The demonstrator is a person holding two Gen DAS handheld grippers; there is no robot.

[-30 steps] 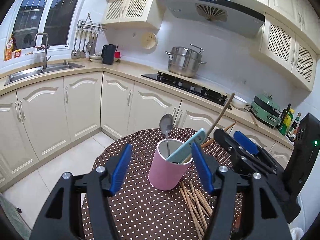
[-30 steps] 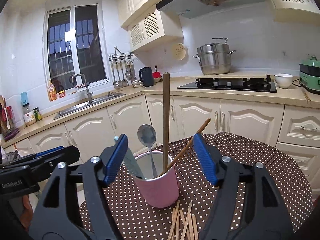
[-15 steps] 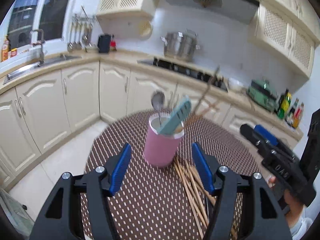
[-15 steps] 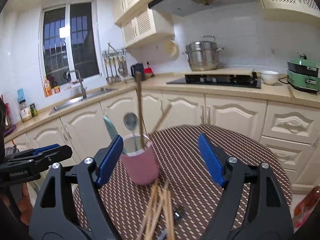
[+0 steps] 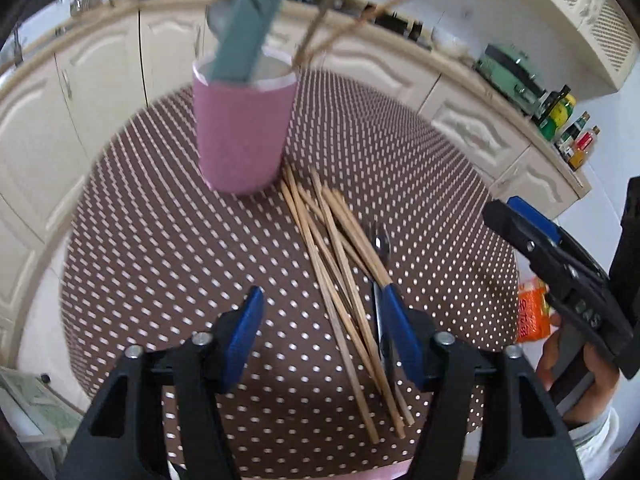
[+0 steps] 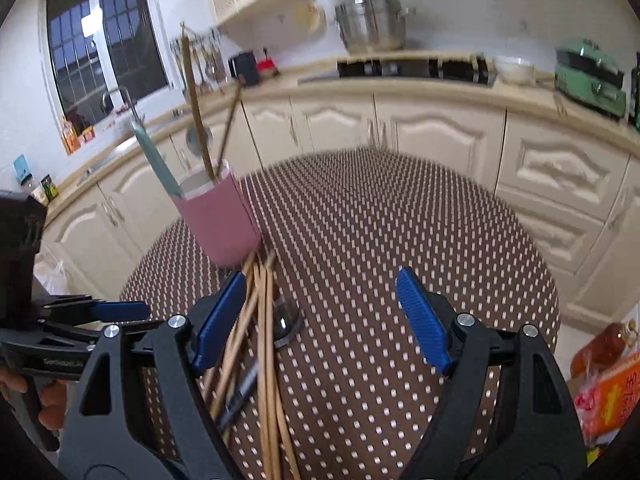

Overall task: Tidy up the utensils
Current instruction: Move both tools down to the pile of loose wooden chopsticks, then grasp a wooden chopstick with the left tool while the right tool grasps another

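A pink cup (image 5: 242,132) stands on the round brown dotted table (image 5: 152,248) and holds a teal-handled utensil (image 5: 252,28), a spoon and two chopsticks. It also shows in the right wrist view (image 6: 218,220). Several loose wooden chopsticks (image 5: 340,276) and a metal spoon (image 5: 380,248) lie in front of the cup. My left gripper (image 5: 320,328) is open and empty above the near ends of the chopsticks. My right gripper (image 6: 320,320) is open and empty above the chopsticks (image 6: 264,320) and spoon bowl (image 6: 286,316).
Cream kitchen cabinets (image 6: 440,136) and a counter curve behind the table. A stove with a steel pot (image 6: 370,28) and a green appliance (image 6: 592,76) sit on the counter. An orange packet (image 6: 612,400) lies low at the right, beside the table.
Both grippers have tilted down and drawn back from the cup toward the loose chopsticks and spoon on the table. Both stay open and empty.
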